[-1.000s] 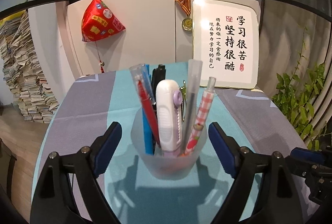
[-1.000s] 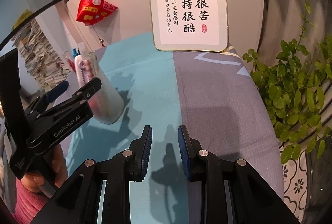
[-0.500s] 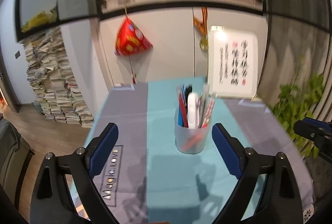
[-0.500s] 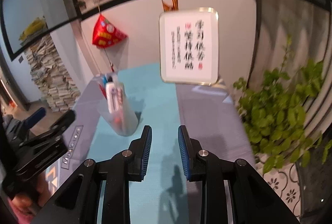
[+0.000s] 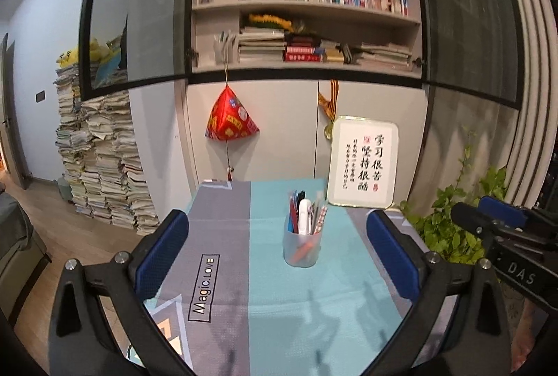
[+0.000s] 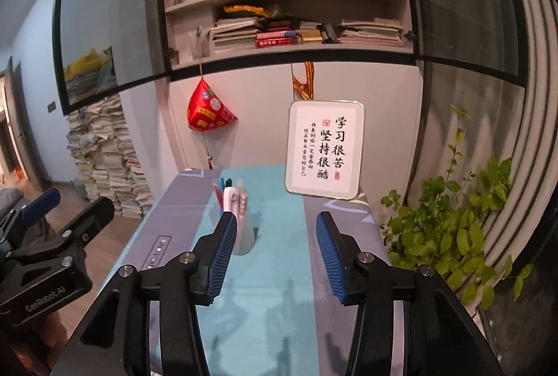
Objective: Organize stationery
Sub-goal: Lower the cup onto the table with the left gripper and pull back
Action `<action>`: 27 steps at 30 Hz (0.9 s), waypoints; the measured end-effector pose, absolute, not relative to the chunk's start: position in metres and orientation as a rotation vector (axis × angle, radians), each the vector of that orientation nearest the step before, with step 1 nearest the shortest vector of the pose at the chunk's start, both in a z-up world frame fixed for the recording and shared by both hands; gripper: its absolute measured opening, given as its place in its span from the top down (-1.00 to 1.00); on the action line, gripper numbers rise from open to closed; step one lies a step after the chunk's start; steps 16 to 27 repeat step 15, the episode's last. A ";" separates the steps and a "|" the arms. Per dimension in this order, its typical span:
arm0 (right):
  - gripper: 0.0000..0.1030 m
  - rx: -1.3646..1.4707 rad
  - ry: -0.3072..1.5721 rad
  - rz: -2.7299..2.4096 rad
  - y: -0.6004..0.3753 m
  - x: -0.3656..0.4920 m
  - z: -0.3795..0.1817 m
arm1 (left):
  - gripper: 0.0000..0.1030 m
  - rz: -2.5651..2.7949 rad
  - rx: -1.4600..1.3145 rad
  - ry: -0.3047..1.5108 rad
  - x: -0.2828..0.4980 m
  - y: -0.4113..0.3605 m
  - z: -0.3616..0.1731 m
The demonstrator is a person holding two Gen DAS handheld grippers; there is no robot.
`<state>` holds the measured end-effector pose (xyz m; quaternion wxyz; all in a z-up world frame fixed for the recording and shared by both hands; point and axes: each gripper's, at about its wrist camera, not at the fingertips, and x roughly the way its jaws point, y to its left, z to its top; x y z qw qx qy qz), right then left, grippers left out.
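Well ahead of the left gripper (image 5: pixel 277 248), between its widely parted fingers' line of sight, the frosted pen cup (image 5: pixel 302 245) stands upright on the tablecloth (image 5: pixel 279 306), pens gathered inside, apparently released as finished. Both tools' jaws have just been opening with nothing between them; the right gripper (image 6: pixel 275 252), jaws apart and empty, hovers clear of the cup too.

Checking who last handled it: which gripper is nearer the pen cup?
Hard to call; both are pulled back. Left gripper faces the pen cup head-on, empty; right gripper sits off to its right.
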<state>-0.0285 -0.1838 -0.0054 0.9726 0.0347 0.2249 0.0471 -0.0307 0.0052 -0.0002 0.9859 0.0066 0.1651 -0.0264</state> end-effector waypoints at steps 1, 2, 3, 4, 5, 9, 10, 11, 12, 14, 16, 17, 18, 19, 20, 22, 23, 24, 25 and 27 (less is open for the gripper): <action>0.06 0.077 0.453 0.096 -0.185 -0.031 -0.005 | -0.98 -0.055 0.014 0.324 -0.035 0.005 0.002; 0.06 0.085 0.451 0.098 -0.186 -0.033 -0.004 | -0.98 -0.059 0.014 0.316 -0.039 0.005 0.003; 0.06 0.091 0.448 0.098 -0.187 -0.035 -0.003 | -0.98 -0.062 0.011 0.306 -0.043 0.006 0.005; 0.06 0.093 0.445 0.098 -0.187 -0.037 -0.002 | -0.98 -0.064 0.010 0.299 -0.045 0.005 0.006; 0.06 0.094 0.441 0.095 -0.187 -0.040 -0.001 | -0.98 -0.066 0.012 0.292 -0.048 0.005 0.007; 0.06 0.091 0.435 0.098 -0.186 -0.046 0.000 | -0.98 -0.073 0.017 0.279 -0.057 0.004 0.008; 0.06 0.090 0.433 0.100 -0.185 -0.047 0.000 | -0.98 -0.076 0.017 0.278 -0.059 0.004 0.009; 0.06 0.090 0.431 0.100 -0.185 -0.049 0.000 | -0.98 -0.081 0.016 0.278 -0.060 0.004 0.009; 0.05 0.091 0.431 0.098 -0.185 -0.049 0.000 | -0.98 -0.084 0.015 0.278 -0.060 0.004 0.008; 0.05 0.091 0.433 0.099 -0.184 -0.049 0.000 | -0.98 -0.085 0.019 0.276 -0.060 0.003 0.008; 0.05 0.091 0.433 0.099 -0.184 -0.049 0.000 | -0.98 -0.085 0.020 0.275 -0.062 0.003 0.008; 0.05 0.091 0.433 0.099 -0.184 -0.049 0.000 | -0.98 -0.085 0.020 0.275 -0.062 0.003 0.008; 0.05 0.091 0.433 0.099 -0.184 -0.049 0.000 | -0.98 -0.085 0.020 0.275 -0.062 0.003 0.008; 0.05 0.091 0.433 0.099 -0.184 -0.049 0.000 | -0.98 -0.085 0.020 0.275 -0.062 0.003 0.008; 0.05 0.091 0.433 0.099 -0.184 -0.049 0.000 | -0.98 -0.085 0.020 0.275 -0.062 0.003 0.008; 0.05 0.091 0.433 0.099 -0.184 -0.049 0.000 | -0.98 -0.085 0.020 0.275 -0.062 0.003 0.008; 0.05 0.091 0.433 0.099 -0.184 -0.049 0.000 | -0.98 -0.085 0.020 0.275 -0.062 0.003 0.008; 0.05 0.091 0.433 0.099 -0.184 -0.049 0.000 | -0.98 -0.085 0.020 0.275 -0.062 0.003 0.008; 0.05 0.091 0.433 0.099 -0.184 -0.049 0.000 | -0.98 -0.085 0.020 0.275 -0.062 0.003 0.008; 0.05 0.091 0.433 0.099 -0.184 -0.049 0.000 | -0.98 -0.085 0.020 0.275 -0.062 0.003 0.008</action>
